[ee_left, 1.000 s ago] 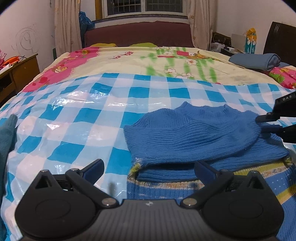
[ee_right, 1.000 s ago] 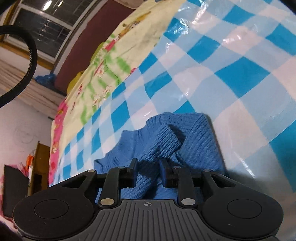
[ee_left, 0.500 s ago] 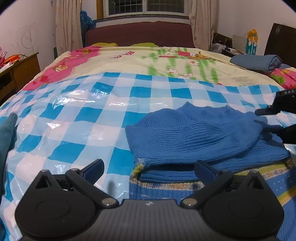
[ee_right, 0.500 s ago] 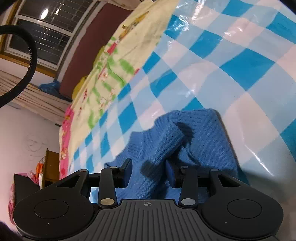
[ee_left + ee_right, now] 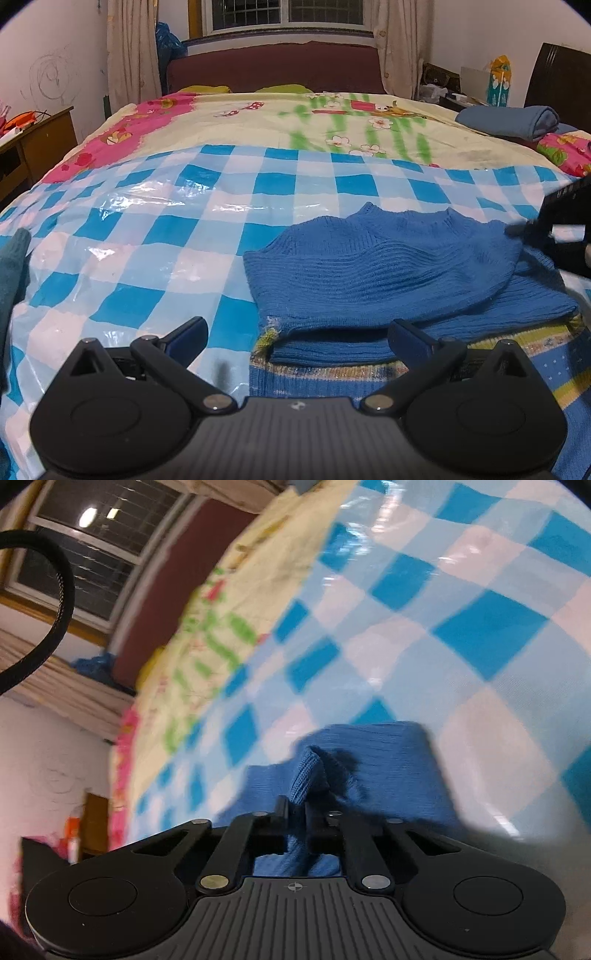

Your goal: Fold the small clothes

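A small blue knit sweater (image 5: 384, 273) with a striped hem lies partly folded on the blue-and-white checked plastic sheet (image 5: 155, 236) on the bed. My left gripper (image 5: 295, 336) is open and empty, just above the sweater's near hem. My right gripper (image 5: 295, 810) is shut on a raised fold of the blue sweater (image 5: 310, 775) at its right side; it also shows in the left wrist view (image 5: 554, 240) at the sweater's right edge.
A dark teal cloth (image 5: 13, 266) lies at the left edge of the sheet. A folded blue-grey cloth (image 5: 513, 120) sits at the far right of the bed. A wooden desk (image 5: 33, 144) stands left. The headboard (image 5: 273, 66) is at the far end.
My right gripper has closed on a fold of the blue sweater and pinches it up. The left gripper has stayed open and almost still.
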A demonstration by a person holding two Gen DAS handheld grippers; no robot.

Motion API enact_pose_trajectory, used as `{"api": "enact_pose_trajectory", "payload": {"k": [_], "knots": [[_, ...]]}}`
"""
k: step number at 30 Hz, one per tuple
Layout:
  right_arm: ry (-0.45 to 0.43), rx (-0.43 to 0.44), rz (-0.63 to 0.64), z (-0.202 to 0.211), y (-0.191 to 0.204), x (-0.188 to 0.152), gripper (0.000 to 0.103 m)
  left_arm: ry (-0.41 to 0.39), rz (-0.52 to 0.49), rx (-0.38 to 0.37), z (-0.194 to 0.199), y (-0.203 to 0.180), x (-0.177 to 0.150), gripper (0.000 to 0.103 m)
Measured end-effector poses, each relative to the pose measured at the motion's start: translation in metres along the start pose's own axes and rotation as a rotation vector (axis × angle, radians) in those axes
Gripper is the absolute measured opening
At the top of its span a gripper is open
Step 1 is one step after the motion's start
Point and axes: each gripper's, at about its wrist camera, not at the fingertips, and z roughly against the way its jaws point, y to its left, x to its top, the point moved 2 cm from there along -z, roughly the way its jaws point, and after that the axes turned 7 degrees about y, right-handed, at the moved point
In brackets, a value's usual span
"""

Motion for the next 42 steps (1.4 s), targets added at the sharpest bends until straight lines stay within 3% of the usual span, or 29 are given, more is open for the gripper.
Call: {"api": "enact_pose_trajectory", "payload": {"k": [4,7,9,12,17,18,24,30,35,39,42], "knots": [[-0.027,0.135,0.108,0.02,0.048,0.0,0.007,-0.018,-0.002,0.013,0.002,0.002,0.007,0.103],[-0.102,0.298,0.161,0.059,0.081,-0.001,0.007,-0.041,0.014,0.013,0.007,0.005,0.014,0.103],[-0.149,0.353,0.185,0.083,0.085,-0.006,0.007,-0.048,0.02,0.009,0.008,0.006,0.016,0.103],[-0.153,0.288,0.152,0.094,0.058,-0.019,0.007,-0.038,0.019,0.01,0.004,0.005,0.014,0.103],[-0.057,-0.024,0.008,0.049,-0.03,-0.025,0.007,0.034,-0.006,0.028,-0.016,-0.001,0.004,0.103],[-0.053,-0.055,0.001,0.045,-0.039,-0.025,0.007,0.04,-0.015,0.033,-0.017,-0.002,0.003,0.103],[-0.063,-0.089,0.113,0.046,-0.032,-0.025,0.011,0.022,-0.032,0.062,-0.014,0.002,0.003,0.103],[-0.107,-0.077,0.115,0.054,-0.021,-0.019,0.011,-0.009,-0.013,0.067,-0.018,0.005,0.02,0.103],[-0.074,-0.094,0.111,0.048,-0.024,-0.015,0.011,0.041,-0.041,0.094,-0.044,0.003,0.024,0.103],[-0.039,-0.049,0.083,0.043,-0.025,-0.014,0.013,0.069,-0.037,0.098,-0.05,0.006,0.017,0.103],[-0.039,-0.036,0.095,0.042,-0.019,-0.011,0.023,0.073,-0.026,0.092,-0.05,0.008,0.015,0.103]]}}
